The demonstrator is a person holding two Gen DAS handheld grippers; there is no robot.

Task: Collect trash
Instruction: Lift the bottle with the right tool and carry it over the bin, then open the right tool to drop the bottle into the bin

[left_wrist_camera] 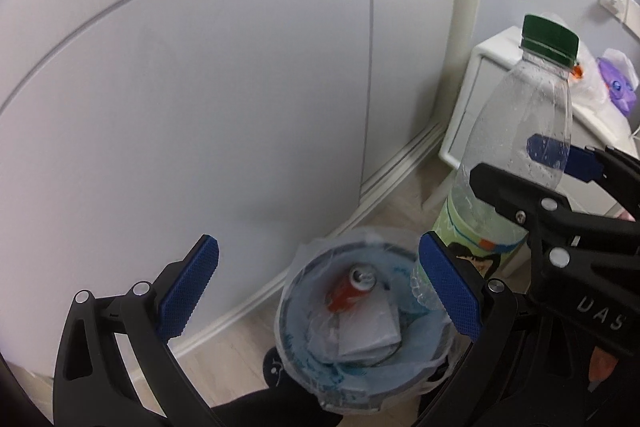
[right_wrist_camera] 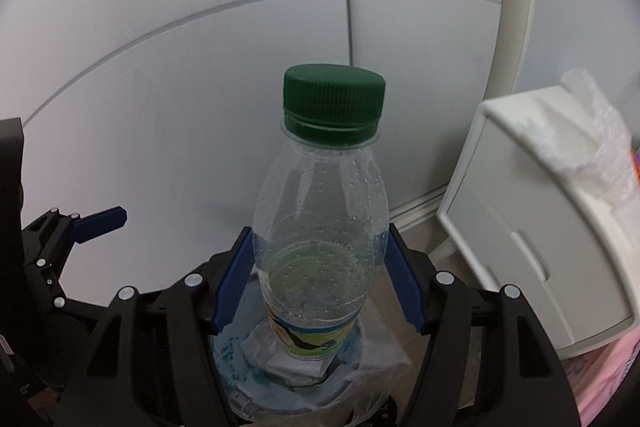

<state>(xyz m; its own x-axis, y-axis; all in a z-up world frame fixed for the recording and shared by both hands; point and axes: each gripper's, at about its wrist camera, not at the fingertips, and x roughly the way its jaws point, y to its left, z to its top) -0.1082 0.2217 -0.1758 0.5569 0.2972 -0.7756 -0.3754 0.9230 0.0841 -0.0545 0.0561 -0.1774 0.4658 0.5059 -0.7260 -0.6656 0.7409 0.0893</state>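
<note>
A clear plastic bottle (right_wrist_camera: 320, 227) with a green cap and a green label stands upright between the blue pads of my right gripper (right_wrist_camera: 320, 275), which is shut on it. It hangs just above a round bin (left_wrist_camera: 288, 331) lined with a clear bag. The bottle also shows in the left wrist view (left_wrist_camera: 516, 155), with the right gripper (left_wrist_camera: 532, 167) around it. In the bin lie a red can (left_wrist_camera: 350, 293) and a white paper piece (left_wrist_camera: 368, 331). My left gripper (left_wrist_camera: 320, 295) is open and empty above the bin's left side.
A white nightstand (right_wrist_camera: 532, 227) stands to the right, with crumpled clear plastic (right_wrist_camera: 592, 139) and a purple packet (left_wrist_camera: 618, 87) on top. A grey panelled wall (left_wrist_camera: 200, 107) with a white baseboard is behind the bin. Pink bedding (right_wrist_camera: 608, 379) is at the lower right.
</note>
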